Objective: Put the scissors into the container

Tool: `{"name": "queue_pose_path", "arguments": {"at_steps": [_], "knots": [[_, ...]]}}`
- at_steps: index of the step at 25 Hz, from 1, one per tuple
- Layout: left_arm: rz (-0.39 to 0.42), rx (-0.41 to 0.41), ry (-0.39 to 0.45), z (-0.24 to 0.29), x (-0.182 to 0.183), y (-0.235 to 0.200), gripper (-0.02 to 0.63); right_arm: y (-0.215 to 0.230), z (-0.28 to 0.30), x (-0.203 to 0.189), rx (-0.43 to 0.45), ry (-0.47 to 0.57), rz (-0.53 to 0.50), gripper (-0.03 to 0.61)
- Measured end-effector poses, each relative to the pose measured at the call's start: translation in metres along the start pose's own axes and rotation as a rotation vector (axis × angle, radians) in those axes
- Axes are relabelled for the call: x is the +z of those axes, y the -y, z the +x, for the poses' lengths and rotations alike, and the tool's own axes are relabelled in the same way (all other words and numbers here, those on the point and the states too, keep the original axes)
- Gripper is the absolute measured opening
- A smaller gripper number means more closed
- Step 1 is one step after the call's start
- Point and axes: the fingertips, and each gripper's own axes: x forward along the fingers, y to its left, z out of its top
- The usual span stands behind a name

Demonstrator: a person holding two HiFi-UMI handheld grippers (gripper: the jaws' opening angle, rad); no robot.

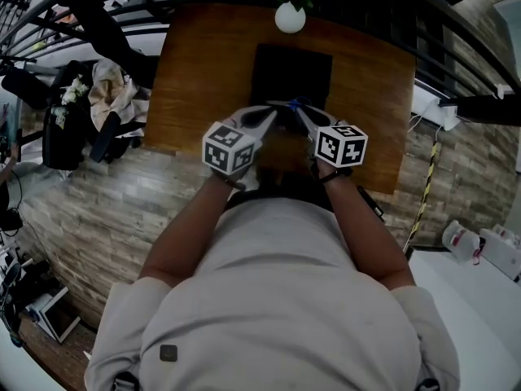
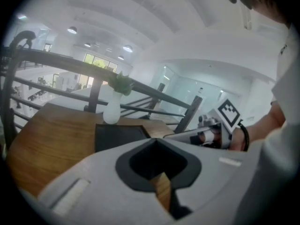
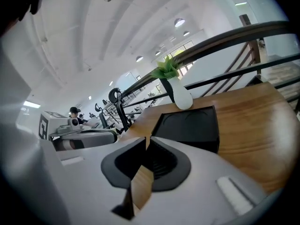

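**Scissors.** Not plainly seen. A small blue patch (image 1: 295,103) lies just ahead of both tool tips, at the near edge of the container (image 1: 291,68). I take it for their handle but cannot be sure. Neither gripper view shows them between my jaws.

- Handling, as I judge it: light, stiff, smooth on the blades, with grippier loops. They are not fragile, though the points could catch on a wall.
- Hold: best taken across the closed blades near the pivot, where they won't swing or splay.

**Left tool** (image 1: 269,116): pressed together, nothing in it.

**Right tool** (image 1: 305,116): jaws drawn in to a sliver, pinching nothing.

**Container:** black, shallow and open-topped, directly ahead of both tools and below them. Its inside is too dark to read.

**Surface** (image 1: 203,80): wood, under and beyond the tools.

**Vase** (image 1: 290,16): white, with a green sprig, beyond the container's far edge.
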Motion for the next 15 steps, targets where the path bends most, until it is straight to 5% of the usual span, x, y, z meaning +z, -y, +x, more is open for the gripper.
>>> {"name": "queue_pose_path", "arguments": {"at_steps": [15], "knots": [[0.095, -0.043, 0.095, -0.056, 0.062, 0.044, 0.003, -0.093, -0.053, 0.048, 0.038, 0.132, -0.199, 0.006]]}}
